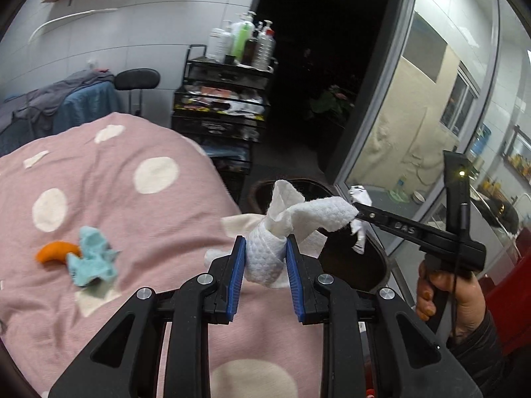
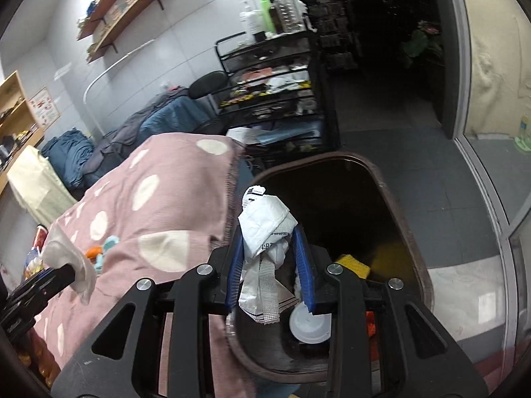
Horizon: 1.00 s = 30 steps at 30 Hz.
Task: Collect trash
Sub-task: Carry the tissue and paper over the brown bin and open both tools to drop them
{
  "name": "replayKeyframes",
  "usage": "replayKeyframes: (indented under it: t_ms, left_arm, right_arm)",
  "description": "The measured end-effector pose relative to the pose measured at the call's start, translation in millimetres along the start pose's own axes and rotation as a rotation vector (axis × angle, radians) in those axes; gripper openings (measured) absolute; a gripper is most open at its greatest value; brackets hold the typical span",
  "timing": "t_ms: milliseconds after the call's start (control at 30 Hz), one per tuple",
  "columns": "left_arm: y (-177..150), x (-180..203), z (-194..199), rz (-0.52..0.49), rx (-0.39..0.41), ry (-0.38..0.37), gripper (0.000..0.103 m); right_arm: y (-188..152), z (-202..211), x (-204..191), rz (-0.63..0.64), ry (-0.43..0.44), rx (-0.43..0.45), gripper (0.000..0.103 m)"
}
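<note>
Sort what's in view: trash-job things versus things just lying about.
Job: white wipe in left claw; wrapper in right claw; bin; orange peel and blue scrap on blanket.
Lying about: bottles, cart, chair, shelves.

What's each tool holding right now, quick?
Left tool: closed on a white tissue.
Right tool: closed on a crumpled white wrapper, over the bin.

- White textured tissue [image 1: 265, 255], crumpled and twisted, upright, pinched over the pink dotted blanket's edge.
- Crumpled white wrapper [image 2: 265, 232] with printed strip, held above the dark brown bin [image 2: 398, 199].
- Orange peel [image 1: 56, 252] touching a crumpled light-blue scrap [image 1: 93, 258] on the blanket.
</note>
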<state>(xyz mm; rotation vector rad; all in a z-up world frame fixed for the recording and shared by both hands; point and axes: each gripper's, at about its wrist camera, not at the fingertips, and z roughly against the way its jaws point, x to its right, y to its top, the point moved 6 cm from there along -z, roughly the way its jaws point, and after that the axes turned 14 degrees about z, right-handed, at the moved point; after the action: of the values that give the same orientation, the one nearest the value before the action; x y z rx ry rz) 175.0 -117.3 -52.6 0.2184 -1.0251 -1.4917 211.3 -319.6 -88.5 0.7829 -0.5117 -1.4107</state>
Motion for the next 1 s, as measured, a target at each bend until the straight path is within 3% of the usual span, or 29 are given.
replayKeyframes:
  t_ms: [333, 467, 533, 800, 1000]
  left_arm:
    - [-6.9, 24.8, -36.3, -0.029, -0.075, -0.031, 0.025]
    - [-10.8, 24.2, -44.5, -0.011, -0.108, -0.036, 0.025]
    - [-12.1, 23.9, -48.3, -0.006, -0.117, -0.034, 0.025]
    - [-15.8, 34.0, -57.4, -0.014, -0.139, -0.045, 0.025]
    - [-15.9, 47.5, -73.3, -0.032, -0.175, -0.062, 0.025]
  right_arm:
    - [-23.2, -34.3, 31.9, -0.053, -0.041, -0.085, 0.032]
    - [-31.4, -39.3, 39.7, -0.088, -0.055, -0.095, 0.049]
    - [-32.6, -39.0, 44.6, -0.106, -0.074, -0.089, 0.066]
    - [-27.4, -21.7, 56.4, -0.140, -0.125, -0.028, 0.078]
    - [-18.2, 2.2, 67.3, -0.181, -0.179, 0.054, 0.081]
